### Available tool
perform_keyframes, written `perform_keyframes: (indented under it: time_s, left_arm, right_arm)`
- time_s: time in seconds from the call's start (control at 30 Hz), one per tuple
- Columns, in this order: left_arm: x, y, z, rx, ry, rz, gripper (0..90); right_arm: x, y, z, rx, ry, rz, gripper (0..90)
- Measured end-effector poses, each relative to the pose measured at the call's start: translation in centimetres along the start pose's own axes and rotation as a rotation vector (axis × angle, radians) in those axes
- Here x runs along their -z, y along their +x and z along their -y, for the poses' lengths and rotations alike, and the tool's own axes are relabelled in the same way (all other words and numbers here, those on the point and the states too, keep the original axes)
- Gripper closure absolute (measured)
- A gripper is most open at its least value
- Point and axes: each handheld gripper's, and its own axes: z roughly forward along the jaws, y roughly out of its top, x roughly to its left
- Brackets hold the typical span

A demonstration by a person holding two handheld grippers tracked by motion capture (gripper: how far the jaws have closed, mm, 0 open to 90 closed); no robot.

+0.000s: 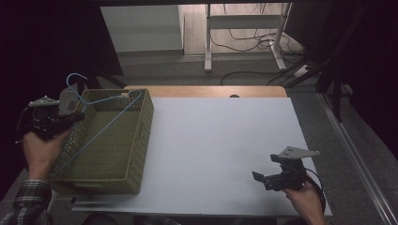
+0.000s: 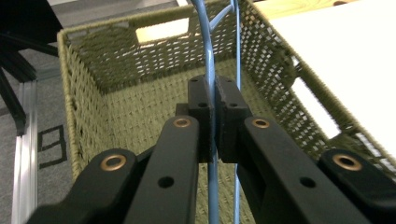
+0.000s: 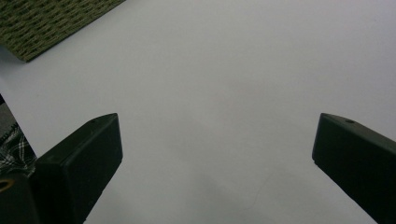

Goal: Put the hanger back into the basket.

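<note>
Black jaws of the left gripper (image 2: 212, 119) sit pressed together on a thin blue wire hanger (image 2: 208, 56), the wire running straight up between the two pads in the left gripper view and on toward the far wall of the woven basket (image 2: 88, 88). From above, that gripper (image 1: 70, 110) is held by the person's left hand (image 1: 41, 150) just outside the basket's left wall (image 1: 70, 145), near its far corner, with the hanger's hook (image 1: 75, 77) curling up above the jaws. From the pinch point the hanger (image 1: 110, 119) spreads right and toward the person: its upper wire lies along the basket's far rim toward the far right corner, and its long straight bar slants back across the open basket to the near left corner (so the long axis runs diagonally, corner to corner). Most of the hanger therefore hangs over the basket's mouth and not yet down inside it, and the lowering appears to depend on that diagonal fitting within the walls.

Well apart, at the near right of the white table (image 1: 211, 140), the right gripper (image 1: 263, 180) rests low over bare surface in the person's right hand (image 1: 307, 201), its jaws spread wide with nothing between them. The left hand is plainly the nearer to the work, and it alone carries the hanger.
</note>
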Motion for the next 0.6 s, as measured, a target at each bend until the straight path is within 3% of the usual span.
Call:
perform_keyframes:
  time_s: [0.23, 0.5, 0.6]
  left_arm:
    - [-2.8, 0.3, 1.4, 0.021, 0.017, 0.005, 87.4]
    - [-6.3, -0.2, 3.0, 0.028, 0.127, 0.012, 87.0]
    - [-6.8, -0.5, 3.2, -0.004, 0.175, -0.02, 86.1]
  right_arm:
    - [-0.4, 0.2, 0.2, 0.013, 0.022, -0.002, 1.2]
    - [-0.8, 0.2, 0.4, 0.022, 0.04, -0.004, 1.2]
    - [-0.9, 0.2, 0.5, 0.025, 0.048, -0.004, 1.2]
